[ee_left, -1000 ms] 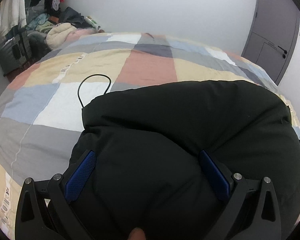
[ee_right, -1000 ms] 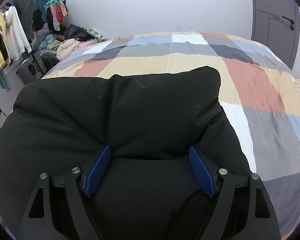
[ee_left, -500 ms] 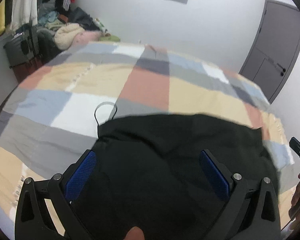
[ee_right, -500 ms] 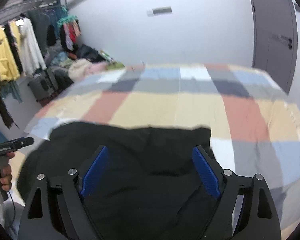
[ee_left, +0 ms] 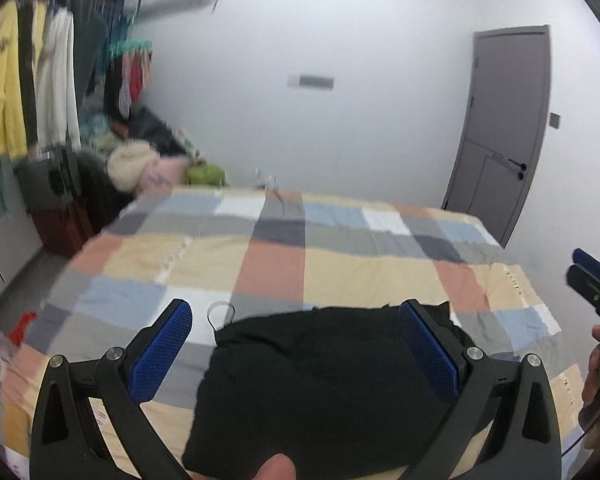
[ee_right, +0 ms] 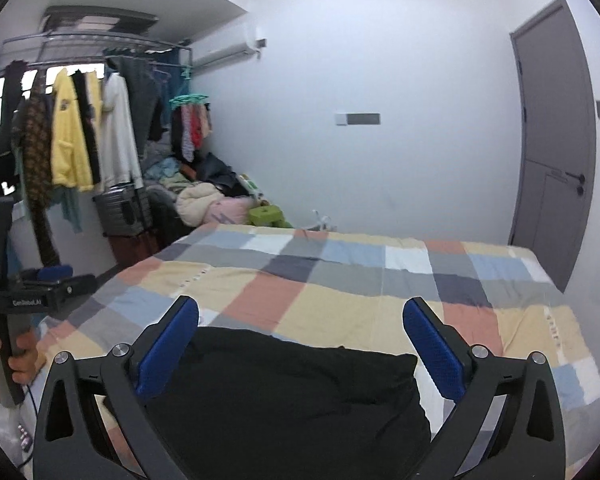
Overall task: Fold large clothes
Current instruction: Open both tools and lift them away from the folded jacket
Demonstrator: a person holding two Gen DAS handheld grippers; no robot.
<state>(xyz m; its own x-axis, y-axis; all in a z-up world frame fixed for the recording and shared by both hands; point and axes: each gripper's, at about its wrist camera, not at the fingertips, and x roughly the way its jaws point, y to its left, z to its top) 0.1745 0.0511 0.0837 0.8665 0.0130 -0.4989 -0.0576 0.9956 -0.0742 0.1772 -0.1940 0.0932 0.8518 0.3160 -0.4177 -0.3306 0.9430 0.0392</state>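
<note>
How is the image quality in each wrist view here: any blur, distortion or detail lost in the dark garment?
Left wrist view: motion blur smears the clothes rack and checked bedspread; the tool stays sharp. Right wrist view: crisp, even light, no glare. Both views show fisheye bending at the door and a dark rim; the black garment reads as a nearly featureless mass.

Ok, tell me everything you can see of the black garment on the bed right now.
The black garment is a thick, puffy, matte dark piece, folded into a compact bundle with rounded edges and soft creases. It lies flat on the checked bedspread near the bed's near edge. A thin loop shows at its far left corner. Both the left gripper and right gripper hang open above it; neither clamps it.
</note>
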